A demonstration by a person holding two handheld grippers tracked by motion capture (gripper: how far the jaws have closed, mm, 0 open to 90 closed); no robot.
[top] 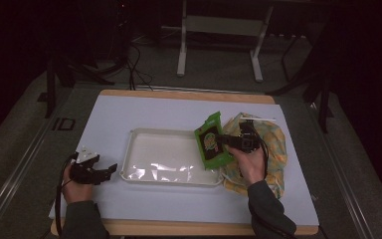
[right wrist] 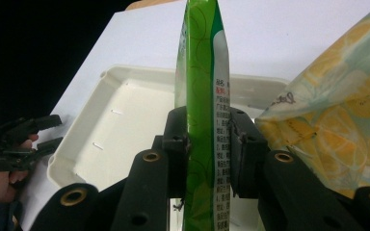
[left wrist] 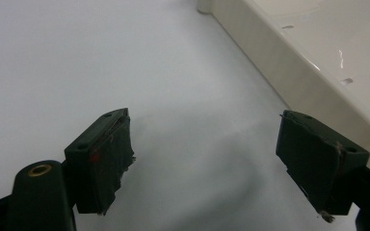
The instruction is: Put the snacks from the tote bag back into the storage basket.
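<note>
Two claws over one white worktop [top: 129, 112]. Far left: left claw [top: 110, 170], jaws spread wide with nothing between them, low over bare surface just beside the outer wall of the cream tray [top: 129, 149]; same bare white surface between its pads [left wrist: 101, 163] in the left gripper view. Middle: tray lying flat, shallow, glossy inside. Right of centre: green snack packet [top: 210, 140] pinched between the jaws of the right claw [top: 225, 142], held upright and edge-on above the tray's right end, pads [right wrist: 178, 149] pressed on both flat sides. Farther right: yellow lemon-print bag [top: 273, 144] slumped on the worktop, just behind and beside the gripping hand [top: 248, 162].
</note>
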